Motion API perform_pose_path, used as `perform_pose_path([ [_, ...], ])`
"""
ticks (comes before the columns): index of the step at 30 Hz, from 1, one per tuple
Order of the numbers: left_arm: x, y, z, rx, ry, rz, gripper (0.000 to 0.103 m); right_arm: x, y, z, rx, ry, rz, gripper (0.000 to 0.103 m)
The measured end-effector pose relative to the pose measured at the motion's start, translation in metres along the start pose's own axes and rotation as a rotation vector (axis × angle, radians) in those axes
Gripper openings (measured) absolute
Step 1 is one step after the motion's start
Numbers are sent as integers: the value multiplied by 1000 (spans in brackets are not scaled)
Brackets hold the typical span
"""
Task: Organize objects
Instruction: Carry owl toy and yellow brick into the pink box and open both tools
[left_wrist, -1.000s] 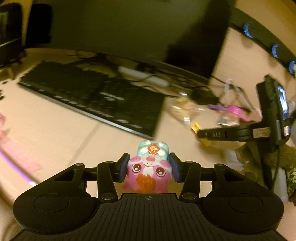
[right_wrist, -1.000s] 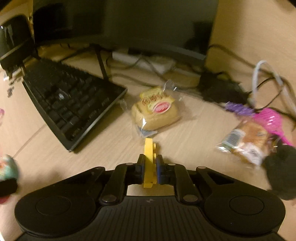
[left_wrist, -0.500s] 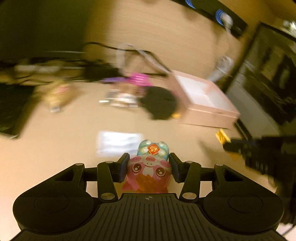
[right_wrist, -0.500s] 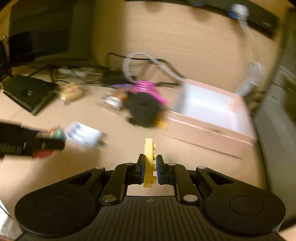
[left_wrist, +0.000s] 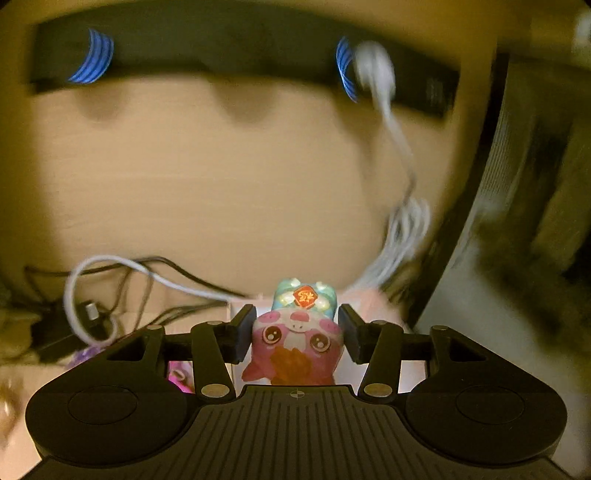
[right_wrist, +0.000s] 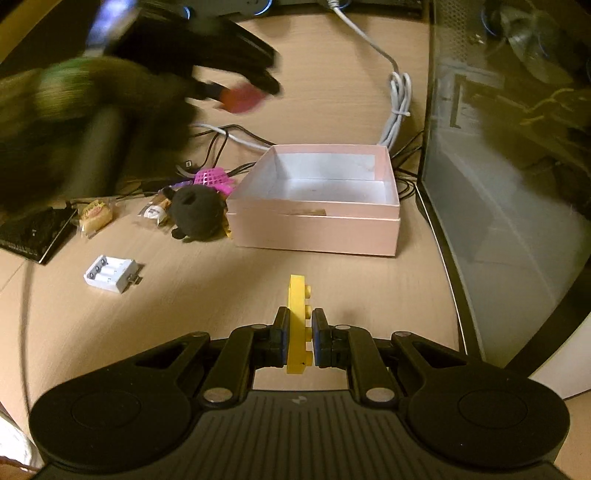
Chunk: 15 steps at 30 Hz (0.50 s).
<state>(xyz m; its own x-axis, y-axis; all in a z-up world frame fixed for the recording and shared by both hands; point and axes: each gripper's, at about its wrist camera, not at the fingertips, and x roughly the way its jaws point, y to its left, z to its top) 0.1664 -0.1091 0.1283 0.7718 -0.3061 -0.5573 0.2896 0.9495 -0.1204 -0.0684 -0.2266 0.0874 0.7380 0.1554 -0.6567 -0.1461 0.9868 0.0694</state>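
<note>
A pink-and-teal toy figure (left_wrist: 295, 332) sits pinched between the left gripper (left_wrist: 295, 330) pads, above the pink box (right_wrist: 317, 225). The right gripper (right_wrist: 299, 334) clamps a yellow building brick (right_wrist: 298, 321) on edge, over the wooden desk (right_wrist: 221, 295) before the box, near a white battery charger (right_wrist: 110, 274).

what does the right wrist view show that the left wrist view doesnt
Only the right wrist view shows the right gripper shut on a yellow brick, the white battery charger, the black plush, two wrapped snacks and the keyboard corner.

Only the left wrist view shows the left gripper up close, its fingers around the pink toy figure, and the black bar with blue lights at the top.

Both show the pink box, mostly hidden in the left view, the white cable and the wooden desk.
</note>
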Motion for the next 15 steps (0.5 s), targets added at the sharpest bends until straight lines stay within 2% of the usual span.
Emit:
perform_pose_path([
  [2,23,4,0,-89,32,-35,53,1,-4,1,-1,-1,3,12],
  [4,26,8,-5,-144,12,-47,53,3,-6,2,-1,2,8,12],
  [7,15,16,-20,-134,-35,-55,53,8,-8,2,4,18,20,12],
  [10,-21,36,-41,-132,-86,-46,53,13,-7,5,1,16,22,12],
  [15,-97,80,-105,-69,-86,67,53,29,-5,38,42,-36,33,12],
])
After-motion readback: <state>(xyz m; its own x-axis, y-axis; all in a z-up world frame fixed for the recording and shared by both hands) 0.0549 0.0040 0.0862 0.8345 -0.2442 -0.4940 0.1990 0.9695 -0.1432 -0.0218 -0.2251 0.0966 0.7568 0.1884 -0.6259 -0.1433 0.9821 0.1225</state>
